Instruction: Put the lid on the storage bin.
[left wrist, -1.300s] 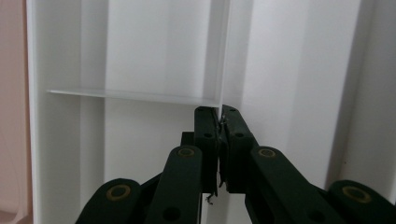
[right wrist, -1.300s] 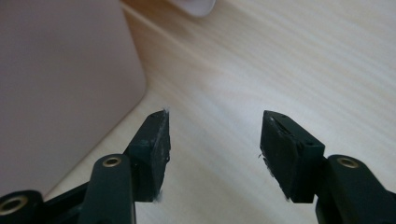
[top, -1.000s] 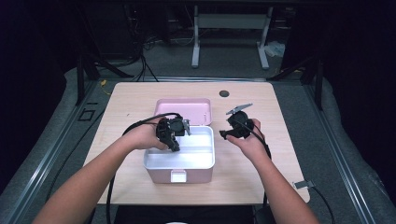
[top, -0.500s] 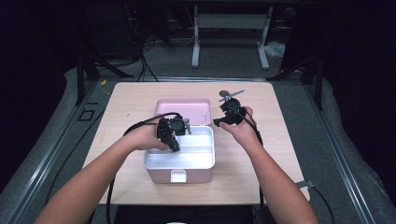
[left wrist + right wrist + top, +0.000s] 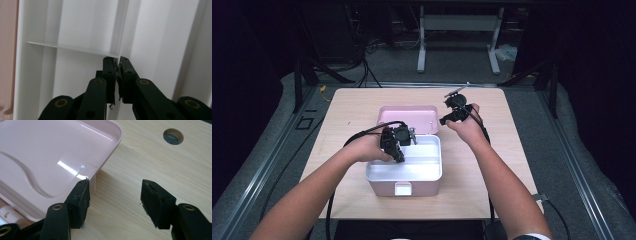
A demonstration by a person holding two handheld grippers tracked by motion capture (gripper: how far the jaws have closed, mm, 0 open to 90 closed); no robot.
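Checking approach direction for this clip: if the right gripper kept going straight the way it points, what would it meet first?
Probably the light wooden tabletop beside the open pink plastic lid; the right gripper is open, one side near the lid's corner. Depth is unclear.

Bare bench (image 5: 507, 150) right of the pink box (image 5: 404, 175) gives open passage. The open lid (image 5: 407, 117) blocks the rear. White dividers (image 5: 75, 47) partition its interior.

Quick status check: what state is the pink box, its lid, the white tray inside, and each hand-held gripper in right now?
Pink box: open, on the table.
Lid: swung back behind the box.
White tray: sitting in the box.
Left hand-held gripper: shut on the tray's divider.
Right hand-held gripper: open, at the lid's corner.
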